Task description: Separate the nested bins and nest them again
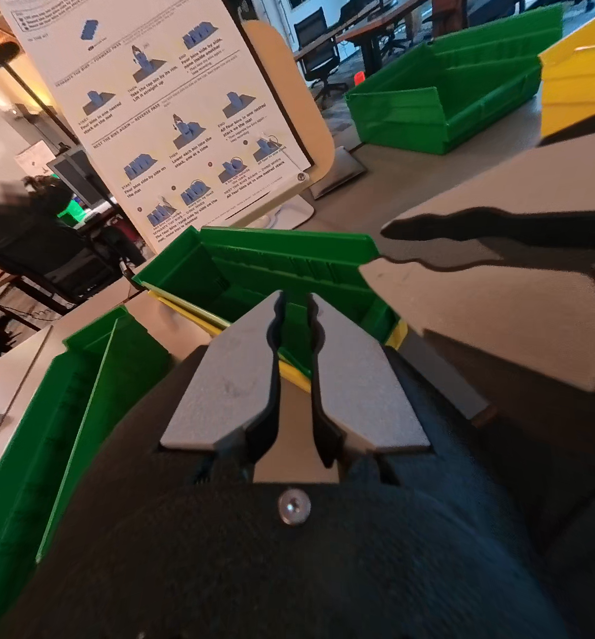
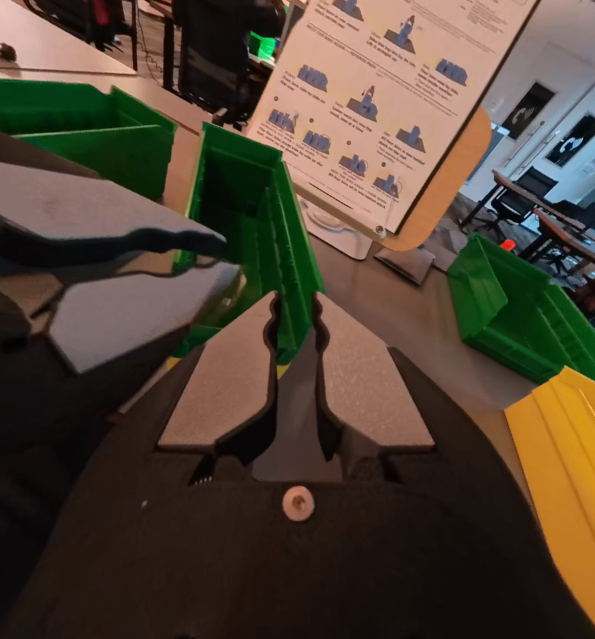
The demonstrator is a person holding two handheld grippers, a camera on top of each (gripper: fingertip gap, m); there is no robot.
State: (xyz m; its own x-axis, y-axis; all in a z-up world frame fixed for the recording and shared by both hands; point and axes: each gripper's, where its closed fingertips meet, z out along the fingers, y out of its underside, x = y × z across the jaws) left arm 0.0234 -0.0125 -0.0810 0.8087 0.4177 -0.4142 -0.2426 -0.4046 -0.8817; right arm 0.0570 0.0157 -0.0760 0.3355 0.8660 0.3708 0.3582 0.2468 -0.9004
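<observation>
A green bin (image 1: pixel 254 273) sits nested in a yellow bin whose rim (image 1: pixel 188 313) shows just under it. My left gripper (image 1: pixel 296 297) is shut on the green bin's near end wall. My right gripper (image 2: pixel 296 297) is shut on the same green bin's (image 2: pixel 251 207) long right side wall. A bit of the yellow bin (image 2: pixel 282 371) shows below its fingers. Each view also shows the other gripper's fingers close by: the right gripper's fingers (image 1: pixel 479 304) at the right of the left wrist view, and the left gripper's fingers (image 2: pixel 98 207) at the left of the right wrist view.
A separate green bin (image 1: pixel 64 415) stands close on the left (image 2: pixel 81 138). Another green bin (image 1: pixel 444 103) stands at the back right (image 2: pixel 514 318), with a second yellow bin (image 1: pixel 583 86) beside it (image 2: pixel 565 466). An instruction board (image 1: pixel 168 121) stands behind the stack (image 2: pixel 375 103).
</observation>
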